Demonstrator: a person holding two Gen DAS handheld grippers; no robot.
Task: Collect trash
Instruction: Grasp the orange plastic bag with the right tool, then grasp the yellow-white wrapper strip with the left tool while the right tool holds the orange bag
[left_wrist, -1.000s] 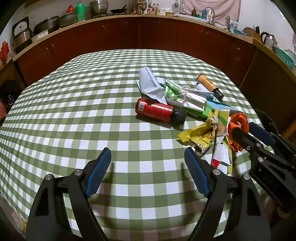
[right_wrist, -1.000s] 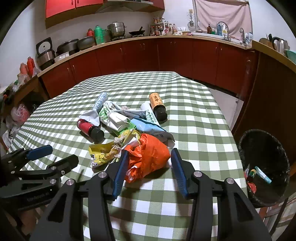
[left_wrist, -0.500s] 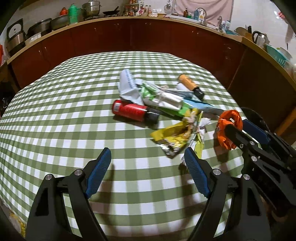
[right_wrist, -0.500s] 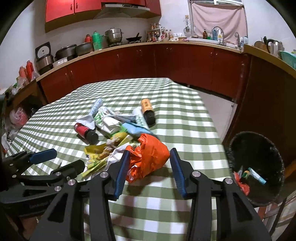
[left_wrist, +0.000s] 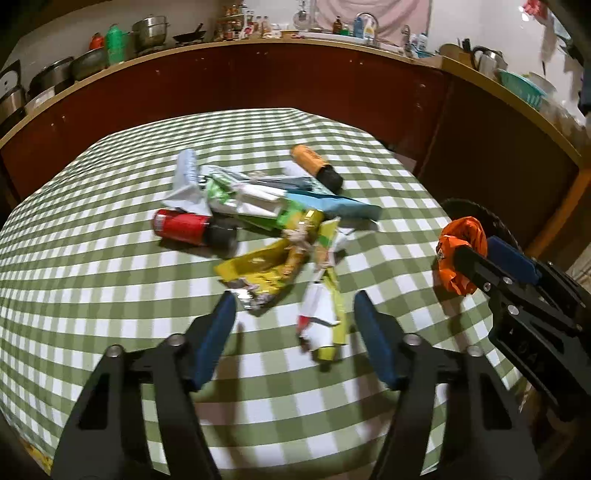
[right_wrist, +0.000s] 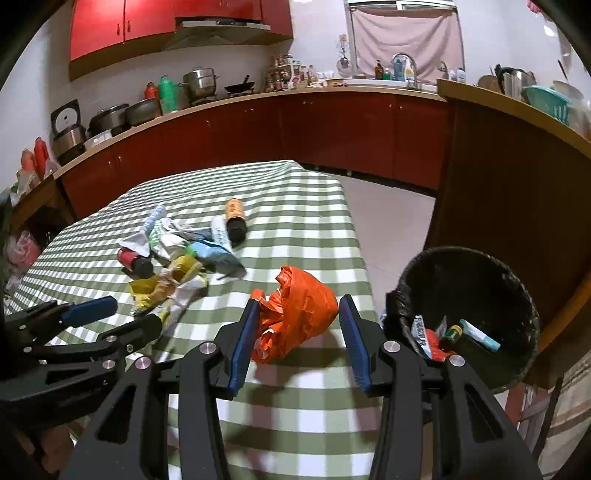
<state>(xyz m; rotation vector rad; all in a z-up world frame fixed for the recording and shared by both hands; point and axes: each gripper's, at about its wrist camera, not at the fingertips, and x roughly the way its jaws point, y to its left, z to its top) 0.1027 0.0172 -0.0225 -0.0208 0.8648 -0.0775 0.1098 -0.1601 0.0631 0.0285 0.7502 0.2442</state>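
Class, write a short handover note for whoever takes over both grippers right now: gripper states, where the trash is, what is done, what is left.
Right gripper: shut on the orange plastic bag, near the black bin.
Left gripper: open, jaws just closing around the wrappers, no grip yet.
Done: some trash already in the bin.
Left: drop the bag in; clear the wrappers, red can and orange bottle from the checked tablecloth.

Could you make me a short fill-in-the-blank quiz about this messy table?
1. The right gripper holds a crumpled ____ bag.
2. The tablecloth is checked white and ____.
3. The black bin stands beside the table on the ____.
4. The left gripper hangs over the ____ wrapper.

Missing words: orange; green; floor; yellow
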